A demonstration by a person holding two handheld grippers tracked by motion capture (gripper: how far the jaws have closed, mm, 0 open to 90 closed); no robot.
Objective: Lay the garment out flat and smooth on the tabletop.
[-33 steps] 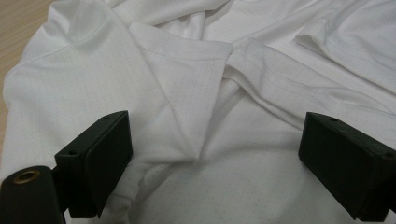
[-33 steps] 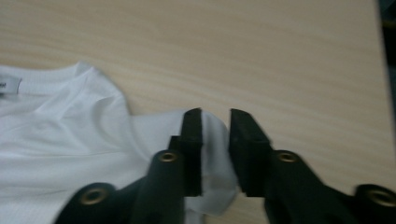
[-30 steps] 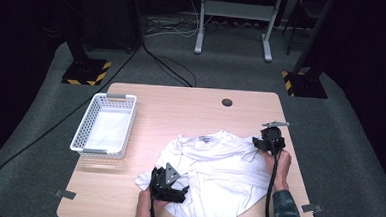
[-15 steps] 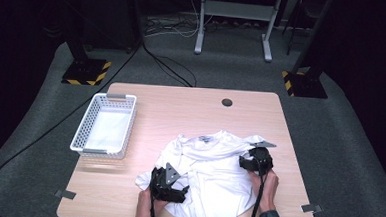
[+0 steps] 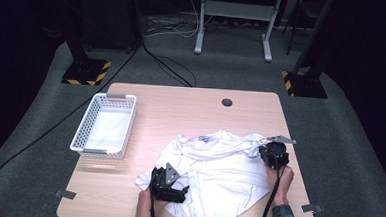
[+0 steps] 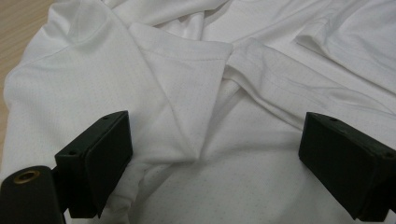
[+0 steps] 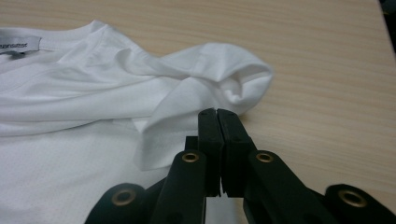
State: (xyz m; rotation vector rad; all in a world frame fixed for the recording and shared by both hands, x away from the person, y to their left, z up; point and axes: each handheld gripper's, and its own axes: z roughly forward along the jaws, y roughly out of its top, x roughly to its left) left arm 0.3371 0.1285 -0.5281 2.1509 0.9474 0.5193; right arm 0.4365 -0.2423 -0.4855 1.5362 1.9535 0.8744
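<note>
White shirt (image 5: 217, 175) lies crumpled lower centre of tabletop (image 5: 181, 108), hem overhanging near edge. Left hand-held gripper (image 5: 169, 185) spread wide over fabric. Right hand-held gripper (image 5: 273, 154) closed, empty, beside sleeve (image 7: 224, 79). Basket (image 5: 105, 126) at left.

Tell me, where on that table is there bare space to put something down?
The far half of the table is bare wood, from the white basket across past the round hole. A strip between the basket and the white shirt is free too. The near right is crowded: shirt, left gripper, right gripper.
</note>
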